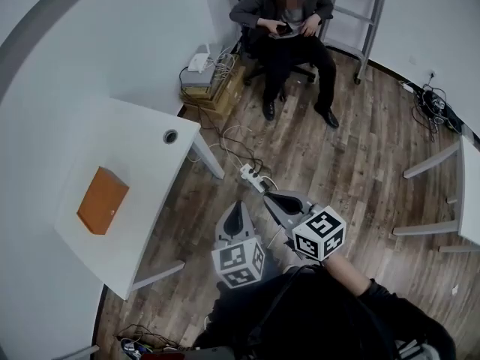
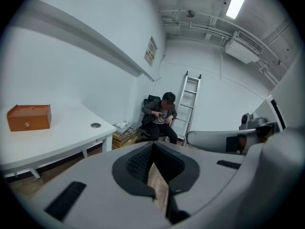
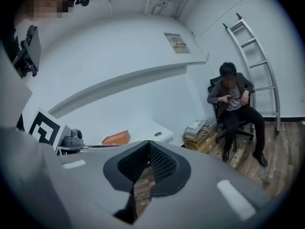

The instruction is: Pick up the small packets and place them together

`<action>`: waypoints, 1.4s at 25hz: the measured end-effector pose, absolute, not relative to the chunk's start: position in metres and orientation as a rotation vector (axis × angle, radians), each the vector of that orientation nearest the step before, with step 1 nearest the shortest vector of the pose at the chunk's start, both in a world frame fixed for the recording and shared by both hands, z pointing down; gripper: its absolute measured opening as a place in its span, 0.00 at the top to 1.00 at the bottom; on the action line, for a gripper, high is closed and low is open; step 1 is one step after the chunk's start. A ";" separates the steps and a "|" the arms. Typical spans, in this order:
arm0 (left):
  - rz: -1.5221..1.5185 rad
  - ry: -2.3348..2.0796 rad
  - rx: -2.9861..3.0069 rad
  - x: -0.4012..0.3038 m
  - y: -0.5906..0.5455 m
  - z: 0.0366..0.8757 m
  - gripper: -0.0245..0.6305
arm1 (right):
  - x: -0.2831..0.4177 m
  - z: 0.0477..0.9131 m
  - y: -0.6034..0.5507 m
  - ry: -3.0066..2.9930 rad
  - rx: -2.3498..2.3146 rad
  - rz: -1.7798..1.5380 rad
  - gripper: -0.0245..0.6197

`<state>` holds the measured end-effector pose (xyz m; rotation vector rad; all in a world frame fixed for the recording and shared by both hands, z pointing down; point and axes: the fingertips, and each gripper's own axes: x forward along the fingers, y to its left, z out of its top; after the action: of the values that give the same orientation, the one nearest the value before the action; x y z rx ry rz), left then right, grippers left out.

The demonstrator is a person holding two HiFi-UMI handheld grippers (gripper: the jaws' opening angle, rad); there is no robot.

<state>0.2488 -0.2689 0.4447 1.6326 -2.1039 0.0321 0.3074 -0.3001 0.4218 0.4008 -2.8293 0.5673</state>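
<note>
No small packets show in any view. My left gripper [image 1: 238, 205] and right gripper [image 1: 271, 197] hang side by side over the wooden floor, right of a white table [image 1: 142, 137]. Both are shut, with nothing between the pads. In the left gripper view, the left gripper [image 2: 152, 145] points past the table [image 2: 66, 136] toward a seated person [image 2: 162, 114], and the right gripper [image 2: 224, 140] shows at the right. The right gripper [image 3: 149, 143] faces the same table [image 3: 148, 129]. An orange box [image 1: 103, 199] [image 2: 28, 117] [image 3: 116, 138] lies on the table.
A person [image 1: 289, 25] sits on an office chair at the far side, next to a ladder [image 1: 367, 17]. Cardboard boxes [image 1: 214, 88] with a router and cables stand by the wall. A power strip [image 1: 251, 177] lies on the floor. Another white table [image 1: 469, 193] stands at the right.
</note>
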 end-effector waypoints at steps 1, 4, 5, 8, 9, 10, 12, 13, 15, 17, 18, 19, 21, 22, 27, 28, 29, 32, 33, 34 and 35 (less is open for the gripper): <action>0.028 -2.125 1.604 0.234 -0.269 0.445 0.96 | 0.292 0.422 -0.302 -2.834 0.357 0.566 0.96; 0.006 -2.207 1.495 0.185 -0.260 0.444 0.96 | 0.240 0.420 -0.302 -2.846 0.215 0.560 0.96; -0.005 -2.239 1.451 0.167 -0.254 0.443 0.96 | 0.221 0.419 -0.299 -2.850 0.167 0.556 0.96; -0.034 -2.327 1.317 0.117 -0.228 0.444 0.96 | 0.165 0.419 -0.284 -2.850 0.028 0.558 0.96; -0.045 -2.353 1.274 0.103 -0.217 0.445 0.96 | 0.149 0.419 -0.277 -2.846 -0.017 0.556 0.96; -0.059 -2.379 1.228 0.089 -0.206 0.446 0.96 | 0.133 0.420 -0.269 -2.840 -0.061 0.546 0.96; -0.090 -2.426 1.124 0.062 -0.180 0.449 0.96 | 0.104 0.421 -0.250 -2.824 -0.156 0.508 0.96; -0.106 -2.449 1.066 0.050 -0.167 0.450 0.96 | 0.090 0.422 -0.240 -2.813 -0.206 0.491 0.96; -0.137 -2.487 0.956 0.030 -0.144 0.453 0.96 | 0.066 0.424 -0.223 -2.786 -0.300 0.468 0.96; -0.164 -2.513 0.862 0.013 -0.125 0.456 0.96 | 0.043 0.427 -0.209 -2.754 -0.385 0.454 0.96; -0.176 -2.522 0.817 0.006 -0.116 0.458 0.96 | 0.032 0.430 -0.202 -2.736 -0.428 0.447 0.96; -0.188 -2.529 0.774 -0.001 -0.108 0.460 0.96 | 0.022 0.432 -0.195 -2.718 -0.468 0.439 0.96; -0.210 -2.541 0.692 -0.015 -0.092 0.466 0.96 | 0.003 0.436 -0.182 -2.686 -0.540 0.420 0.96; -0.220 -2.548 0.654 -0.022 -0.085 0.467 0.96 | -0.006 0.438 -0.176 -2.673 -0.574 0.409 0.96; -0.263 -2.577 0.502 -0.063 -0.068 0.465 0.96 | -0.057 0.437 -0.160 -2.604 -0.722 0.373 0.96; -0.268 -2.584 0.480 -0.072 -0.066 0.463 0.96 | -0.067 0.437 -0.159 -2.593 -0.745 0.369 0.96; -0.271 -2.592 0.457 -0.080 -0.065 0.462 0.96 | -0.076 0.438 -0.157 -2.580 -0.767 0.365 0.96; -0.253 -2.613 0.383 -0.100 -0.061 0.460 0.96 | -0.099 0.443 -0.151 -2.541 -0.827 0.349 0.96; -0.241 -2.620 0.361 -0.105 -0.059 0.460 0.96 | -0.106 0.444 -0.150 -2.533 -0.845 0.342 0.96; -0.239 -2.626 0.342 -0.110 -0.058 0.459 0.96 | -0.112 0.445 -0.148 -2.526 -0.863 0.335 0.96; -0.249 -2.628 0.325 -0.115 -0.058 0.458 0.96 | -0.117 0.445 -0.147 -2.519 -0.881 0.327 0.96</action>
<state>-0.1149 -0.0579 0.4585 0.3255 -2.6283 -0.2493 -0.1170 -0.1468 0.4452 -0.8806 -2.5185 0.3271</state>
